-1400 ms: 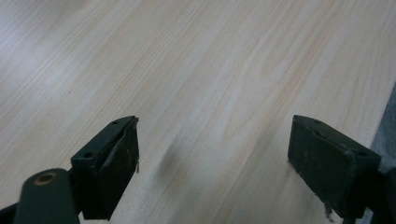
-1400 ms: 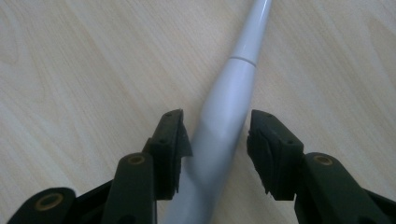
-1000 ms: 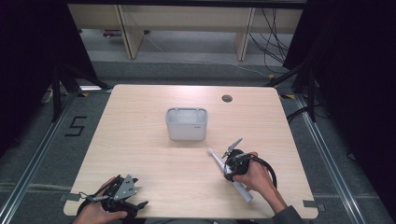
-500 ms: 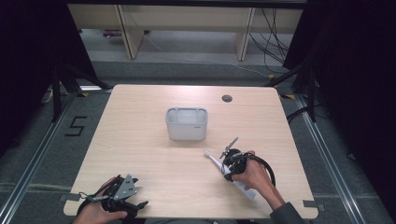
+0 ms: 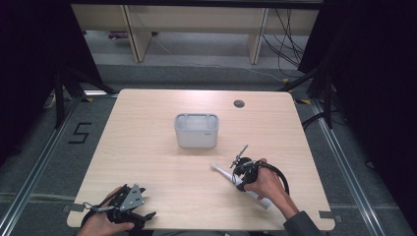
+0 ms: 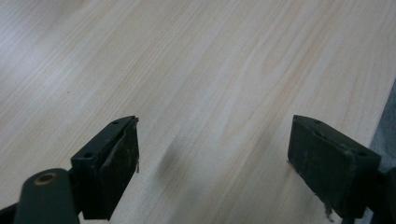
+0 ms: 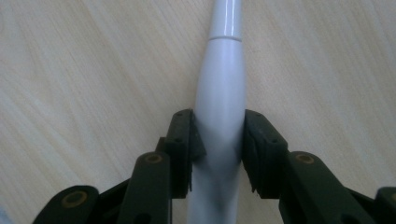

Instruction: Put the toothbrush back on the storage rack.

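Note:
A white electric toothbrush (image 5: 225,173) lies slanted on the wooden table (image 5: 147,147), its head toward the middle and its handle end near the front right. My right gripper (image 5: 238,177) is shut on the toothbrush (image 7: 219,93), both jaws pressed against the thick handle. A pale grey holder box (image 5: 196,130) with compartments stands at the table's middle, apart from the toothbrush. My left gripper (image 5: 129,206) rests at the front left edge. Its jaws stand wide apart over bare wood, and its left fingertip (image 6: 116,158) touches nothing.
A round cable hole (image 5: 239,103) sits in the table's back right. Black cable loops from the right gripper (image 5: 280,174). Beyond the table are wooden shelf legs (image 5: 130,29) and floor cables (image 5: 290,44). A "5" marks the floor (image 5: 78,132) at left.
The right gripper with the toothbrush has shifted slightly and turned a little. The left gripper has not moved.

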Demonstrator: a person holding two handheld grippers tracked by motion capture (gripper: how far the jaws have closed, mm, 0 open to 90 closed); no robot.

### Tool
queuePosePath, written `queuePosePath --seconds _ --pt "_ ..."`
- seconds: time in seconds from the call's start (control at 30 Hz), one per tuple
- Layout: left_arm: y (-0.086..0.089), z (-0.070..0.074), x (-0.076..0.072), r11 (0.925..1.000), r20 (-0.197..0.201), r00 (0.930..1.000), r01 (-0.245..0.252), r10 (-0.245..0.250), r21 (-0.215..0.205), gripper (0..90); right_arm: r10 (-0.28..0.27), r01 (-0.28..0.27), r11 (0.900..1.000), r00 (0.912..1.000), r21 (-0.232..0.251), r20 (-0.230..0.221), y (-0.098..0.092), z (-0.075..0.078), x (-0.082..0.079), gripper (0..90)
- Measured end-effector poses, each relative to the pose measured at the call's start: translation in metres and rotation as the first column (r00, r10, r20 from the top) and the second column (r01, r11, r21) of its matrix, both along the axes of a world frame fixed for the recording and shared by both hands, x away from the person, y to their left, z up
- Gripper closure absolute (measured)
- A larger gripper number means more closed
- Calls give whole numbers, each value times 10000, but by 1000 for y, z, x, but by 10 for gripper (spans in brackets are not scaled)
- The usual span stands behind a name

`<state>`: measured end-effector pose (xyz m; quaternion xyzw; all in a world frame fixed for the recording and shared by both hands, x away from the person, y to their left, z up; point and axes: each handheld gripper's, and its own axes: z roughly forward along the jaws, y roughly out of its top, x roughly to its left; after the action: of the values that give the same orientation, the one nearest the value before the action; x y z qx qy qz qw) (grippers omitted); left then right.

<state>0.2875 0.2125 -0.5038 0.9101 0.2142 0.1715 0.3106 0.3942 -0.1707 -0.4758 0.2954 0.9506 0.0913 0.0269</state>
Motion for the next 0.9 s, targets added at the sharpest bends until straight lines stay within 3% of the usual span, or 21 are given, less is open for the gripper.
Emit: queuePosePath --seconds 0.03,0.1,0.2,0.33,0.47,0.5,0.57,0.6,0.7,0.77,0.9 --pt "-1 -1 -1 9998 -26 10000 -45 44 -175 163 45 -45 10000 10000 -20 -8 0 0 0 657" --pt "0 0 0 10000 -7 10000 28 -28 53 162 -259 258 9996 9996 -104 -141 2 1 -2 658" --pt "-1 0 -1 9999 -22 10000 -46 45 -143 163 61 -62 10000 9998 -32 -180 2 1 0 659" --pt "0 0 0 10000 -8 10000 -45 45 -72 163 224 -228 9995 9995 -196 -222 3 1 1 662" --pt "0 0 0 9999 -2 10000 -32 32 -103 163 263 -279 9984 9991 -486 -345 5 2 1 663" --pt "0 0 0 10000 -3 10000 -46 46 -69 162 59 -80 9982 9993 -601 -360 6 2 1 663" --pt "0 0 0 9999 -9 10000 -32 32 -113 163 414 -431 9970 9988 -642 -264 6 1 2 663" --pt "0 0 -1 9999 -9 10000 -31 31 -113 163 118 -146 9965 9993 -826 -350 8 3 0 663" --pt "0 0 0 10000 -4 10000 -41 41 -85 163 40 -71 9963 9993 -852 -365 8 2 0 664" --pt "-1 0 0 9999 -8 10000 -34 34 -124 163 298 -328 9967 9987 -747 -416 7 0 2 663" --pt "0 0 0 9999 -9 10000 -37 37 -104 162 358 -401 9942 9984 -1002 -443 8 0 2 664"
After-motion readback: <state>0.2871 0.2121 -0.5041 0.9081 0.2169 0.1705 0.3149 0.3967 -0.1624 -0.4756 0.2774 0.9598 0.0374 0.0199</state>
